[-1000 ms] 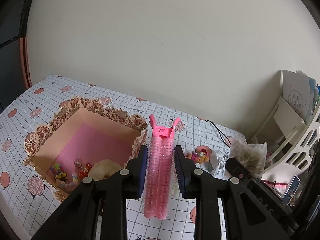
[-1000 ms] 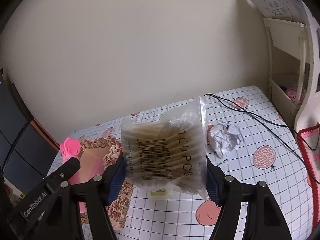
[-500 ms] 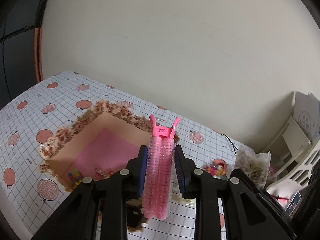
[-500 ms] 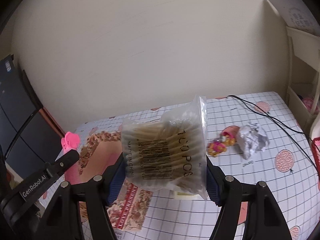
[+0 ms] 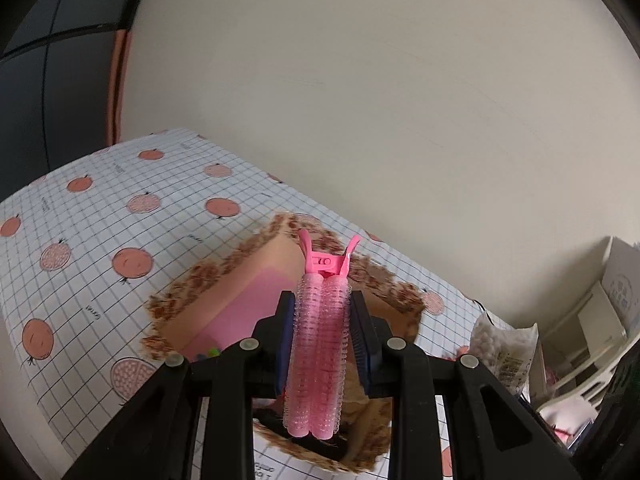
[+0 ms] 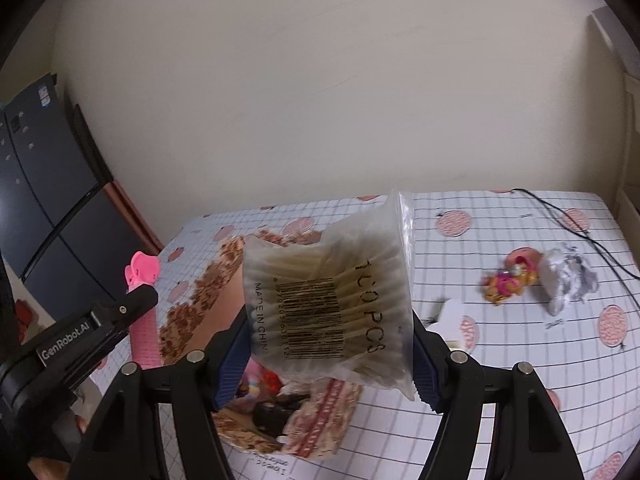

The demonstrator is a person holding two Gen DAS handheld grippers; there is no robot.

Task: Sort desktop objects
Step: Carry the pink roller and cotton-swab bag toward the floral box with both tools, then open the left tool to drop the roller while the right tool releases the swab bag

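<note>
Presently: left gripper (image 5: 323,332), fingers closed on a pink hair roller clip (image 5: 318,344), held upright above the open box (image 5: 208,304) with its leaf-patterned rim. Right gripper (image 6: 328,344), fingers clamped on either side of a clear bag of cotton swabs (image 6: 328,312), also held over the box. On the checked tablecloth (image 6: 500,380), to the right: one small toy figure (image 6: 508,284), just beside one crumpled paper ball (image 6: 566,280); a black cable (image 6: 576,228) behind them.
</note>
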